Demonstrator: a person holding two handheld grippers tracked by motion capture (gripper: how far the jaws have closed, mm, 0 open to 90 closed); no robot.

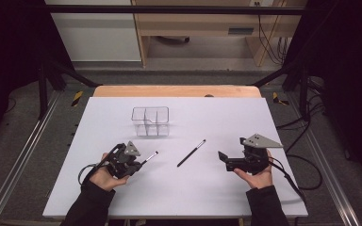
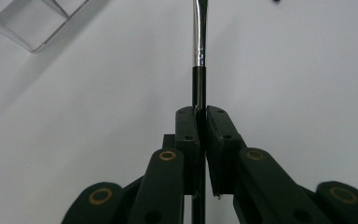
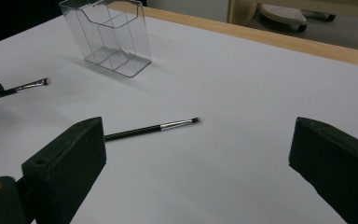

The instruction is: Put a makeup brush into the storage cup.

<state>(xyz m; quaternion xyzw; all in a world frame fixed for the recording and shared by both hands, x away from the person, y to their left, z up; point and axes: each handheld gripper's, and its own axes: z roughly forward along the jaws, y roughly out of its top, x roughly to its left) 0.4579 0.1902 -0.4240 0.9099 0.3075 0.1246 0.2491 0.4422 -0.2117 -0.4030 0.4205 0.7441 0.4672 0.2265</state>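
In the high view, the left gripper (image 1: 139,163) sits in the lower left of the picture. It is clamped on a small brush (image 1: 151,157) that sticks out up and to the right. A second brush (image 1: 191,153) lies flat on the white table (image 1: 245,117), just below the middle. Its long line runs from lower left to upper right. The clear box (image 1: 150,121) stands above it. The right gripper (image 1: 222,157) is at the lower right, with its jaws pointing left at this brush. It looks like the nearer hand for picking it up.

In the left gripper view, the jaws are squeezed together on the held brush's (image 2: 199,70) black handle. The silver part points straight up the picture.

In the right gripper view, the jaws are wide apart with nothing between them. The lying brush (image 3: 151,129) is in the middle, just beyond the left jaw, lying sideways with its tip to the right. The clear box (image 3: 109,37) stands at the upper left.
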